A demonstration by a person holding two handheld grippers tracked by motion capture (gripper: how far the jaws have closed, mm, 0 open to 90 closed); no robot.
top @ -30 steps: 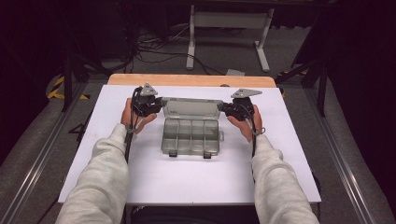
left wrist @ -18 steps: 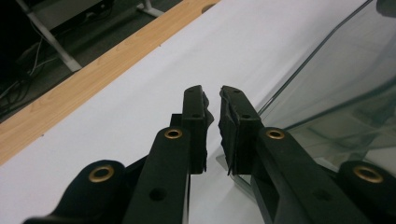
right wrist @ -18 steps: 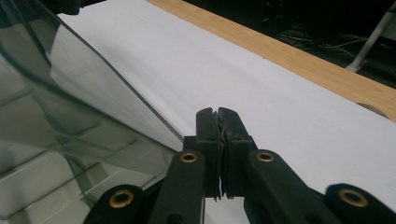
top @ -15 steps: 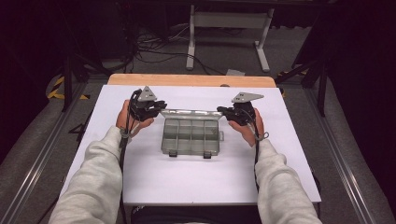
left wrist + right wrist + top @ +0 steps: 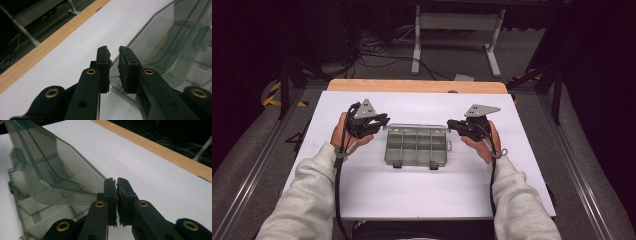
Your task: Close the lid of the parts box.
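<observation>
Your two grippers are working the clear compartment box point(image 5: 417, 148) in the middle of the white table point(image 5: 422, 195), and the job in hand looks like swinging its lid point(image 5: 417, 128) open. The box sits between your hands, its latch side toward you and its hinge side away. Your left gripper point(image 5: 381, 120) has its jaws nearly together at the lid's left edge; in the left gripper view the clear edge of the lid point(image 5: 160, 42) runs right into the narrow gap between the pads, so you appear to be pinching that edge, though the glassy plastic makes the contact hard to confirm. Your right gripper point(image 5: 452, 123) is pressed shut at the lid's right edge; in the right gripper view the lid point(image 5: 60, 167) rises tilted just left of the jaws, and its lower corner meets the closed tips, so it reads as clamped on that corner. What is done, as I judge it: the latches are free and the lid stands raised well off the tray, whose dividers and empty cells point(image 5: 40, 212) show beneath it. What is left: carrying the lid farther back over the hinge until it rests, then letting go on both sides.
</observation>
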